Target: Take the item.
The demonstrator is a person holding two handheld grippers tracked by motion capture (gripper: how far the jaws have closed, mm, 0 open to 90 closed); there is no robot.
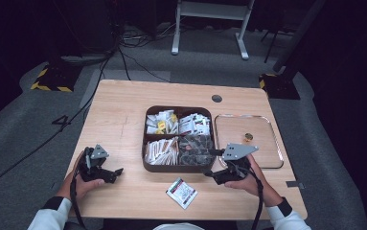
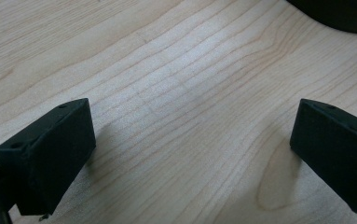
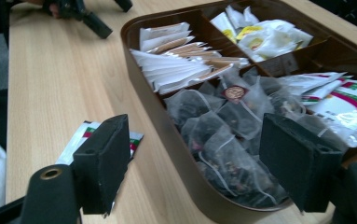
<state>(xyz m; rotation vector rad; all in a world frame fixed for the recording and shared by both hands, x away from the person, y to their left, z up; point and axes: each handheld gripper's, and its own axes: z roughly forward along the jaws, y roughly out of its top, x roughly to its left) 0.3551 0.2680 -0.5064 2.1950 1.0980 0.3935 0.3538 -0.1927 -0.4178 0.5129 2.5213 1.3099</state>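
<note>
Brown and four-way divided, the organiser box (image 1: 145, 143) is my landmark on the wooden surface (image 1: 119, 105). My right tool (image 1: 212, 165) sits at its near right corner, jaws spread wide with nothing between them, above the compartment of dark mesh tea bags (image 3: 227, 126). A loose red-and-white sachet (image 1: 181, 192) lies flat just in front of the box, apart from it. My left tool (image 1: 118, 171) rests well to the box's left, jaws wide apart over bare wood, holding nothing. A clear tray (image 1: 267, 125) lies just right of the box.
</note>
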